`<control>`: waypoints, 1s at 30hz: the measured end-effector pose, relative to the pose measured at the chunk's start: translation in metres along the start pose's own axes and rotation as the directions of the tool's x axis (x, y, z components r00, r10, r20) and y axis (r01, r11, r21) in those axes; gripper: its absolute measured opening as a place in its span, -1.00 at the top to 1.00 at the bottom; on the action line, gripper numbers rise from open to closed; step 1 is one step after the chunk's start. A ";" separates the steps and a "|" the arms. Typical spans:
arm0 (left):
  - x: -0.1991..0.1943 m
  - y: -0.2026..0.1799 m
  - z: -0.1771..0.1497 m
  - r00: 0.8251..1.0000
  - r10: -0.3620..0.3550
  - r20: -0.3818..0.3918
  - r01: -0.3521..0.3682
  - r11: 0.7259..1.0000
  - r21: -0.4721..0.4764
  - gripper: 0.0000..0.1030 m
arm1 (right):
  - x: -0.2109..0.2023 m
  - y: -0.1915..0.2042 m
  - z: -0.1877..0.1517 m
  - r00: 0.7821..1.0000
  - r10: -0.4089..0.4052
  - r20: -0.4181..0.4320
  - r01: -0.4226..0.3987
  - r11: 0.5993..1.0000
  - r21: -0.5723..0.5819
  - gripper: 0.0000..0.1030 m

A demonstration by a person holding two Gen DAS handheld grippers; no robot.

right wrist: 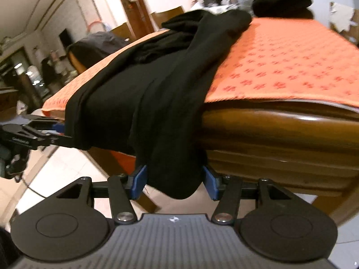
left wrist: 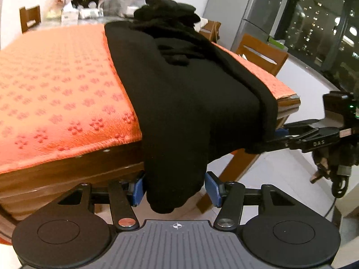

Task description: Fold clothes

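A black garment [left wrist: 179,94] lies lengthwise on the table's orange patterned cloth [left wrist: 56,78], and its near end droops over the wooden table edge [left wrist: 67,174]. One hanging corner dangles between the blue pads [left wrist: 138,188] of my left gripper [left wrist: 175,187], whose jaws stand apart without squeezing it. In the right wrist view the garment's [right wrist: 145,85] other corner hangs loosely between the spread pads [right wrist: 211,183] of my right gripper [right wrist: 175,183]. Each gripper shows in the other's view: the right gripper [left wrist: 274,137] at the garment's right edge, the left gripper [right wrist: 62,132] at its left edge.
A heap of dark clothes [left wrist: 166,11] sits at the table's far end. Wooden chairs [left wrist: 260,51] stand to the right and at the far left [left wrist: 29,18]. A steel fridge [left wrist: 264,6] and a dark window are behind. Pale tiled floor [left wrist: 280,179] lies below the table corner.
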State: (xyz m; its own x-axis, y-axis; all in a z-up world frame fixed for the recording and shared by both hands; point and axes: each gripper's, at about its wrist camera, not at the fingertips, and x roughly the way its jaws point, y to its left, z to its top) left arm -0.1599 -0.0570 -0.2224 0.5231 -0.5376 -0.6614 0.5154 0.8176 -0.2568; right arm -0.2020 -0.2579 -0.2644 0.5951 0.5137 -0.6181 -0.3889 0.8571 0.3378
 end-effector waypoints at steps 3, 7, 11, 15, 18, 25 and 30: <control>0.001 0.005 0.004 0.997 -0.053 -0.049 0.052 0.998 -0.024 0.68 | 0.009 -0.006 0.003 0.998 0.061 -0.030 -0.060 0.998 0.028 0.35; -0.023 0.006 0.016 0.989 -0.130 -0.068 0.129 0.991 -0.025 0.73 | -0.002 -0.004 0.011 0.991 0.121 -0.049 -0.117 0.990 0.084 0.87; -0.049 0.009 0.036 0.979 -0.197 -0.051 0.194 0.979 -0.057 0.74 | -0.029 0.012 0.030 0.981 0.185 -0.054 -0.177 0.975 0.132 0.88; -0.071 0.014 0.068 0.974 -0.225 -0.010 0.222 0.967 -0.129 0.73 | -0.056 0.027 0.061 0.974 0.223 -0.039 -0.210 0.955 0.210 0.88; -0.076 0.018 0.095 0.967 -0.253 -0.009 0.247 0.953 -0.176 0.73 | -0.069 0.028 0.090 0.979 0.204 -0.028 -0.188 0.940 0.283 0.88; -0.054 0.048 0.163 0.960 -0.278 -0.002 0.259 0.897 -0.357 0.73 | -0.069 -0.007 0.160 0.978 0.211 0.013 -0.190 0.852 0.487 0.88; -0.016 0.077 0.211 0.969 -0.246 -0.006 0.217 0.865 -0.452 0.73 | -0.038 -0.062 0.205 0.972 0.236 -0.020 -0.175 0.772 0.612 0.88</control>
State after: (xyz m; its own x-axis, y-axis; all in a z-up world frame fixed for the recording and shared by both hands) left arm 0.0147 -0.0290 -0.0829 0.3757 -0.7210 -0.5822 0.2531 0.6842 -0.6840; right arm -0.0561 -0.3224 -0.1163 0.4722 0.7006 -0.5350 0.0260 0.5956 0.8029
